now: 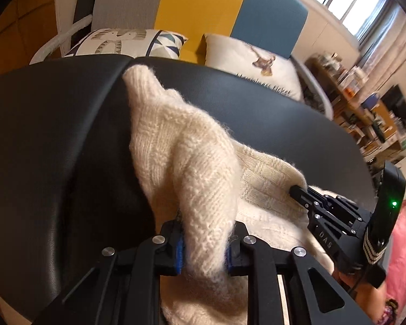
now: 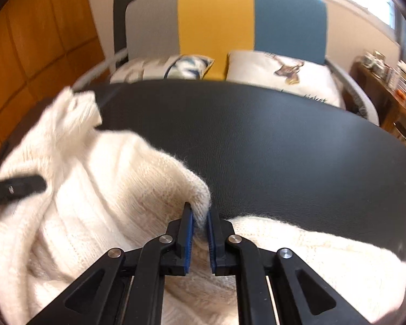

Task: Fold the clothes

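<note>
**Two grippers clamped on one cream sweater, black table**

Both grippers held the same garment; a cream knitted sweater (image 1: 176, 146) lay bunched on a black leather-look table (image 1: 54, 135), its bulk at the near edge and one long part trailing away across the dark surface toward the far rim.

Left gripper (image 1: 204, 249): blue-padded fingers (image 1: 179, 252) pressed in on either side of a thick fold of the knit, clenched on the sweater; the fold rose between them and ran forward as a raised ridge; cloth spread beneath the linkage too.

Right gripper (image 2: 200, 224): jaws nearly together, pinching a rounded edge of the sweater where it peaked off the table; the fabric sloped down from that peak to the left and lay flat to the right of the fingers (image 2: 188, 230).

Seen from the left wrist, the right gripper entered from the right side, its tip buried in the knit; a green light glowed on its body; seen from the right wrist, the left gripper's dark tip showed at the left margin against the cloth, blurred.

Beyond the table: a sofa back (image 2: 216, 19) in grey, yellow and blue panels; two printed cushions (image 2: 281, 73) against it, one with a deer motif; cluttered wooden shelves (image 1: 365, 113) at right under a window.
</note>
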A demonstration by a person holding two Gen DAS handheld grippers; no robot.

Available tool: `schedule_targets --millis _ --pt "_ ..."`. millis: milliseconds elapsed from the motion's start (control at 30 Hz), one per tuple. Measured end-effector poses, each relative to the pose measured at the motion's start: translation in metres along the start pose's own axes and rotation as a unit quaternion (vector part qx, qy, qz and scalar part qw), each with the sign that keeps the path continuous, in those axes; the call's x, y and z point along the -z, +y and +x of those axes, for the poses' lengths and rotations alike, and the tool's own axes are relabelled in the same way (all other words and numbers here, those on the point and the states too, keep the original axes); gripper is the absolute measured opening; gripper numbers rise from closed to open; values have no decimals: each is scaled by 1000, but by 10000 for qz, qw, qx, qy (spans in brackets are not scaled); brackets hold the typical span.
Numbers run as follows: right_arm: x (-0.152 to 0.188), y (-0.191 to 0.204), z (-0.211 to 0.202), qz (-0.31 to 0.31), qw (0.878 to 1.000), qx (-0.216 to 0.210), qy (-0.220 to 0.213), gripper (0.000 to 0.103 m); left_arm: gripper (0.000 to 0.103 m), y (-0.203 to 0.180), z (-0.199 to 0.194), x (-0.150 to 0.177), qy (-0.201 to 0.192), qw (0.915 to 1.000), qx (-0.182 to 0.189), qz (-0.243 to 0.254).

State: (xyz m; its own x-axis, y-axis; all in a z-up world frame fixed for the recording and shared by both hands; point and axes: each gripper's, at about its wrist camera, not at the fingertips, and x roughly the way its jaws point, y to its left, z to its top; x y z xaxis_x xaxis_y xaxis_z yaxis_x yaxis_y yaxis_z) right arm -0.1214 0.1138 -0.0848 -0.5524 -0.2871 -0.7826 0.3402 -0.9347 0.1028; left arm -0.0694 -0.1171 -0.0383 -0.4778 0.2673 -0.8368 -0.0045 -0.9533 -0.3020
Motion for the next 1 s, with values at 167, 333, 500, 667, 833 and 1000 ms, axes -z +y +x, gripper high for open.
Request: schedule_targets --millis 167,333,500,667,833,1000 --pt "-15 16 -41 22 9988 -61 -481 8 22 29 -4 -25 -114 9997 192 -101" --pt "-31 22 -82 65 9963 -138 -847 8 22 53 -21 -38 -201 9992 274 -226" --pt "-42 15 -115 275 9936 -142 -1088 8 22 77 -37 -47 -80 9996 273 -92" --pt "-47 2 -121 417 9926 19 -1141 8 22 94 -37 -47 75 9998 139 84" --pt "-58 -6 -120 550 9928 18 -1060 8 22 80 -28 -65 140 9987 94 475" --pt "-74 -29 -127 678 9897 296 -1221 8 22 51 -15 -99 90 9948 44 1013"
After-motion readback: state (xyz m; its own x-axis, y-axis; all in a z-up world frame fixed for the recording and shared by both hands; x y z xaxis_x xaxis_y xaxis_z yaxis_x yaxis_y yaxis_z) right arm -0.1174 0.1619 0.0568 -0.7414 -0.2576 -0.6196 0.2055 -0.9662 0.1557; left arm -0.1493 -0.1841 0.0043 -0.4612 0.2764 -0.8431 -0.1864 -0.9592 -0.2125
